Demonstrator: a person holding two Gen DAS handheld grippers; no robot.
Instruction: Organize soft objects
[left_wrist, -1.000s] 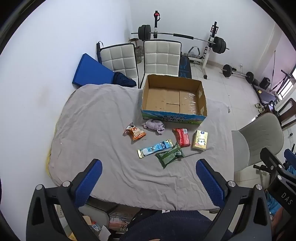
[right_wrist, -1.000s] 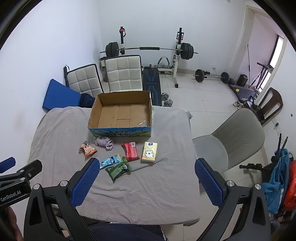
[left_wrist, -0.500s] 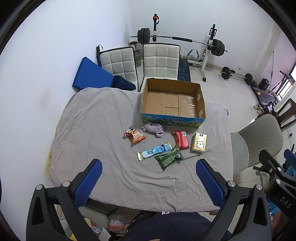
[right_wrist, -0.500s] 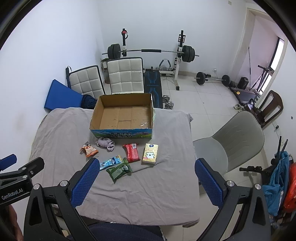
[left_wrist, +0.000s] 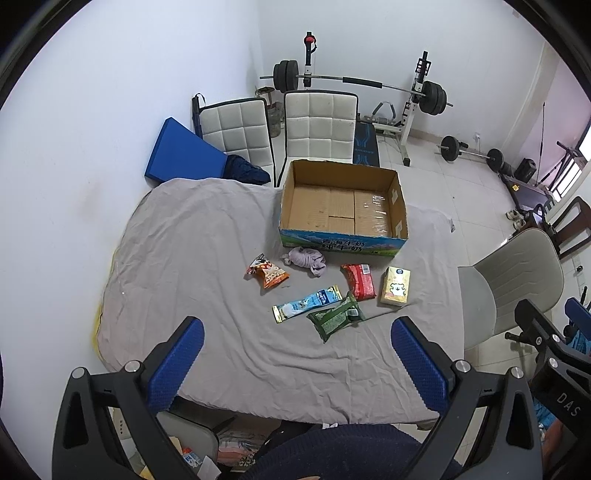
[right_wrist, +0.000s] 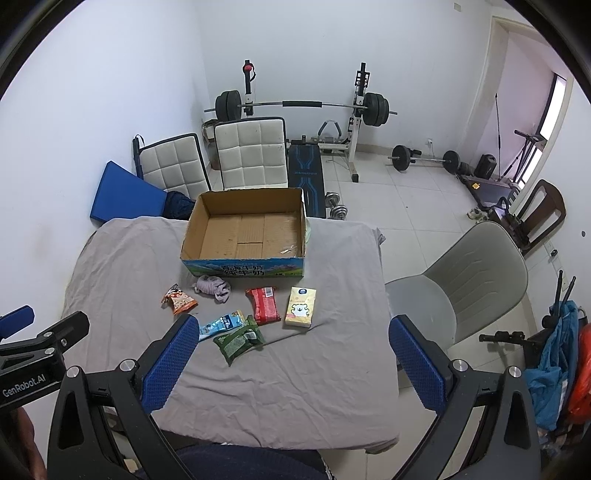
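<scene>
Both tongs, left (left_wrist: 295, 360) and right (right_wrist: 290, 360), were spread wide and held nothing. The green pack (right_wrist: 239, 340) lay nearest, just ahead, slanted.

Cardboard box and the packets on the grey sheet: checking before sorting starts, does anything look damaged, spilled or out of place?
Nothing looks spilled or torn. The cardboard box is empty and upright. One oddity: the green packet overlaps an end of the blue packet. The crumpled lilac cloth lies against the box front.
</scene>
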